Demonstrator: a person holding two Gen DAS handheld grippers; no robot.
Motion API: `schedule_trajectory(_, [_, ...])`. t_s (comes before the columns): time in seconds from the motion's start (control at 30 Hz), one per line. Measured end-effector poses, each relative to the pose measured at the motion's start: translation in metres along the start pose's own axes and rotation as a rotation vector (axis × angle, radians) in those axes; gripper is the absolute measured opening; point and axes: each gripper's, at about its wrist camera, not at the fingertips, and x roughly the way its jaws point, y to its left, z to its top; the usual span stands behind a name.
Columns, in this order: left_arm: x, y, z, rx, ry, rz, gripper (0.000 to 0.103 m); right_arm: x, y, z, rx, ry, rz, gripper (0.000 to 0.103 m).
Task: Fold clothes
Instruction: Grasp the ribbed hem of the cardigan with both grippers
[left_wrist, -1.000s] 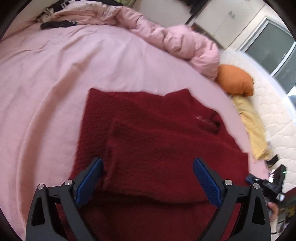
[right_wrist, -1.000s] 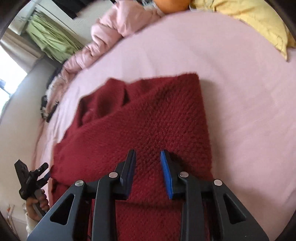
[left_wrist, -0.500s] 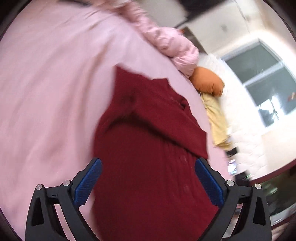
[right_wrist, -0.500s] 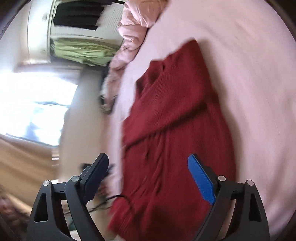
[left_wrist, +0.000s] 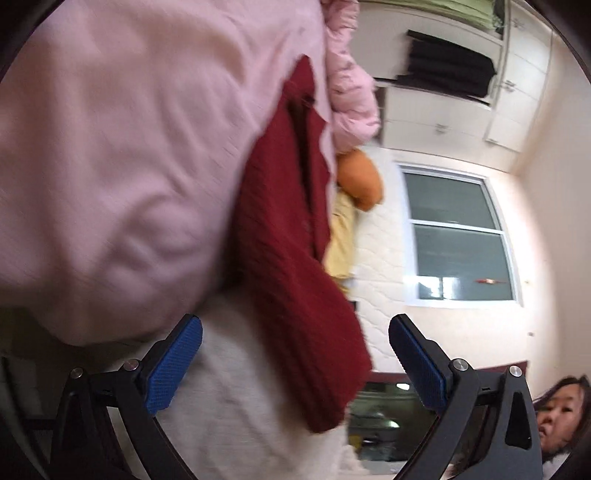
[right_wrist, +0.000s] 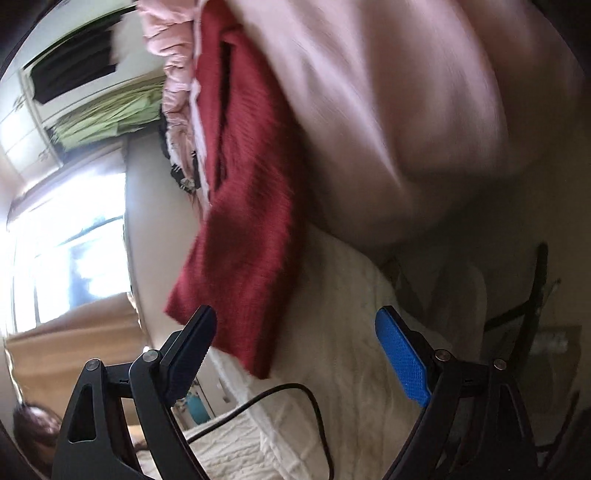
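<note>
A dark red knitted sweater (left_wrist: 288, 236) lies on the pink bed sheet (left_wrist: 122, 147), its lower edge hanging over the side of the bed. It also shows in the right wrist view (right_wrist: 247, 206). My left gripper (left_wrist: 295, 354) is open and empty, low beside the mattress, with the hanging hem between its fingers' line of sight. My right gripper (right_wrist: 295, 343) is open and empty, just below the hanging hem. Both views are tilted and blurred.
A white quilted mattress side (right_wrist: 332, 332) sits under the sheet. A black cable (right_wrist: 288, 398) runs across it. A pink duvet (left_wrist: 351, 85), an orange pillow (left_wrist: 360, 181) and yellow cloth (left_wrist: 341, 240) lie beyond. A person's face (left_wrist: 557, 413) is at lower right.
Both grippers pulled back off the bed and dropped below its edge, rolling sideways. The right gripper, nearly shut over the sweater one second ago, is now open. The sweater hem now hangs over the edge.
</note>
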Motion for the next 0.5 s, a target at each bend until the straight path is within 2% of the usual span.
schedule_trajectory(0.1, [0.011,-0.012,-0.003,0.022,0.006,-0.059,0.101,0.012,0.000,-0.001,0.019,0.010,0.063,0.088])
schedule_trajectory(0.23, [0.013,-0.027,-0.007,0.044,0.020,-0.082,0.101,0.028,-0.001,-0.002,0.044,0.022,0.147,0.088])
schedule_trajectory(0.4, [0.015,-0.043,-0.009,0.050,0.007,-0.190,0.101,0.038,0.011,-0.003,0.028,0.026,0.273,0.088])
schedule_trajectory(0.5, [0.024,-0.055,-0.017,0.111,0.040,-0.133,0.100,0.040,0.023,-0.003,-0.010,0.020,0.301,0.088])
